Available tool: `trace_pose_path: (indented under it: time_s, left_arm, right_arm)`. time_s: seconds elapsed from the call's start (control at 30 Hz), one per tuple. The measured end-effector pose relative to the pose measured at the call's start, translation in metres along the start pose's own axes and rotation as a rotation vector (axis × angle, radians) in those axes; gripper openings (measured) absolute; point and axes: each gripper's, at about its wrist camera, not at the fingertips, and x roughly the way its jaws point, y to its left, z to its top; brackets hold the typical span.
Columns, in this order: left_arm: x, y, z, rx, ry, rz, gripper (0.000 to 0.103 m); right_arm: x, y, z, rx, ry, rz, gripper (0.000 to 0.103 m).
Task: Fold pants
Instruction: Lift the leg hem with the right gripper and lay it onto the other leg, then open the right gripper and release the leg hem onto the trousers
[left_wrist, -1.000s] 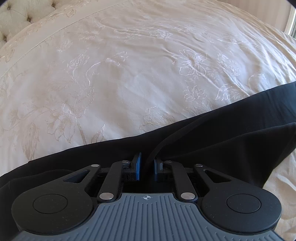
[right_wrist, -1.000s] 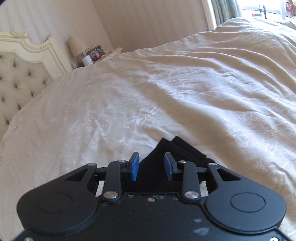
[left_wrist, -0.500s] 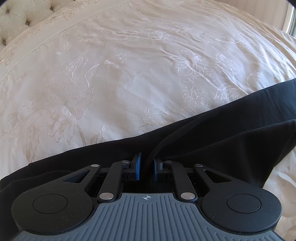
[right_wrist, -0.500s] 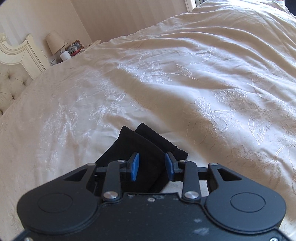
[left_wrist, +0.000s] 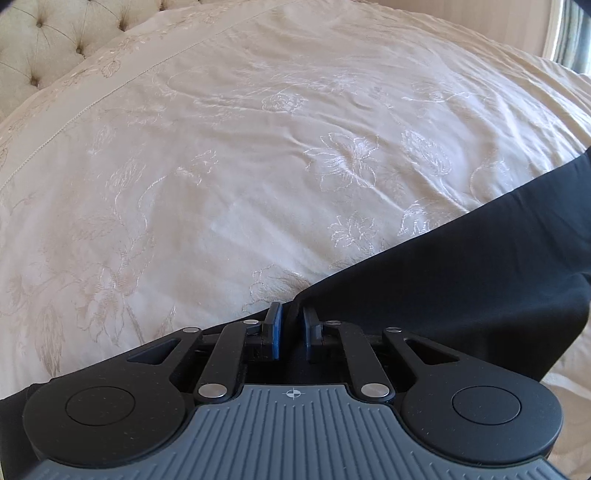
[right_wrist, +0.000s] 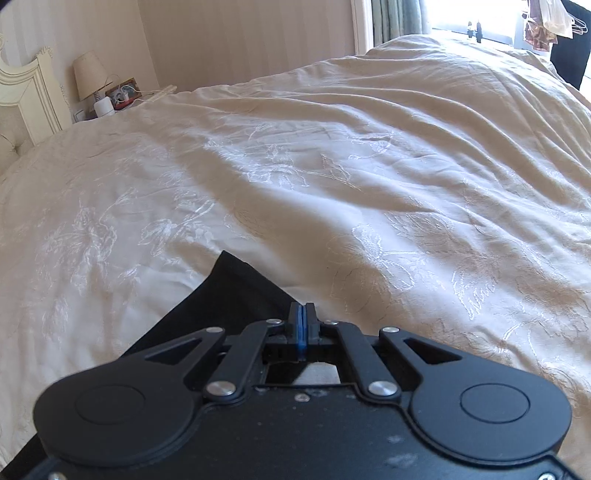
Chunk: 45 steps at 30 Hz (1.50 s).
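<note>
Black pants (left_wrist: 461, 280) lie on a cream embroidered bedspread (left_wrist: 258, 166). In the left wrist view my left gripper (left_wrist: 290, 328) is shut on a raised fold of the pants' edge, with cloth running right and up from the blue pads. In the right wrist view my right gripper (right_wrist: 302, 325) is shut with its pads pressed together on the edge of the pants' end (right_wrist: 229, 295), which stretches back to the lower left.
A tufted headboard (left_wrist: 48, 40) is at the far left. A nightstand with a lamp (right_wrist: 90, 77) stands beside the bed. A window (right_wrist: 480, 18) and hanging clothes are at the far right. The bedspread (right_wrist: 369, 166) is wrinkled.
My right gripper has closed from open onto the pants' end. The left gripper keeps its hold and has lifted and shifted, so less black cloth shows at its left.
</note>
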Motion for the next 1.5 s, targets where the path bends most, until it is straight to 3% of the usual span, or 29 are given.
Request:
trace_pose_path:
  time_s: [0.1, 0.2, 0.27, 0.33, 0.53, 0.7, 0.87, 1.0, 1.17, 1.33, 1.5]
  left_arm:
    - [-0.008, 0.000, 0.009, 0.005, -0.021, -0.011, 0.012]
    - [-0.028, 0.001, 0.022, 0.005, -0.075, -0.005, 0.013]
    - [-0.045, 0.003, 0.030, -0.008, -0.117, 0.000, 0.016]
    - [-0.063, 0.007, 0.037, -0.029, -0.151, 0.005, 0.019]
    - [-0.113, 0.022, 0.019, -0.111, -0.192, 0.019, 0.022]
    - [-0.128, 0.044, -0.028, -0.204, -0.132, 0.091, 0.027]
    - [-0.129, 0.068, -0.085, -0.290, -0.049, 0.112, 0.027]
    - [-0.123, 0.073, -0.118, -0.306, -0.013, 0.118, 0.027]
    - [-0.106, 0.067, -0.133, -0.301, 0.010, 0.097, 0.027]
    - [-0.096, 0.060, -0.136, -0.296, -0.004, 0.094, 0.027]
    - [-0.095, 0.064, -0.138, -0.343, -0.009, 0.070, 0.027]
  right_arm:
    - [0.003, -0.003, -0.004, -0.002, 0.014, -0.018, 0.002]
    - [-0.014, 0.007, 0.000, -0.038, -0.049, -0.034, 0.011]
    - [-0.031, 0.017, 0.003, -0.060, -0.091, 0.008, 0.017]
    - [-0.055, 0.033, 0.005, -0.099, -0.127, 0.076, 0.023]
    - [-0.122, 0.082, -0.020, -0.234, -0.129, 0.368, 0.025]
    - [-0.167, 0.127, -0.078, -0.388, -0.009, 0.617, 0.026]
    - [-0.201, 0.156, -0.147, -0.543, 0.130, 0.772, 0.027]
    - [-0.216, 0.172, -0.197, -0.687, 0.223, 0.822, 0.027]
    - [-0.213, 0.189, -0.231, -0.801, 0.268, 0.807, 0.030]
    - [-0.185, 0.190, -0.240, -0.765, 0.322, 0.770, 0.032]
    - [-0.169, 0.197, -0.237, -0.681, 0.335, 0.841, 0.039]
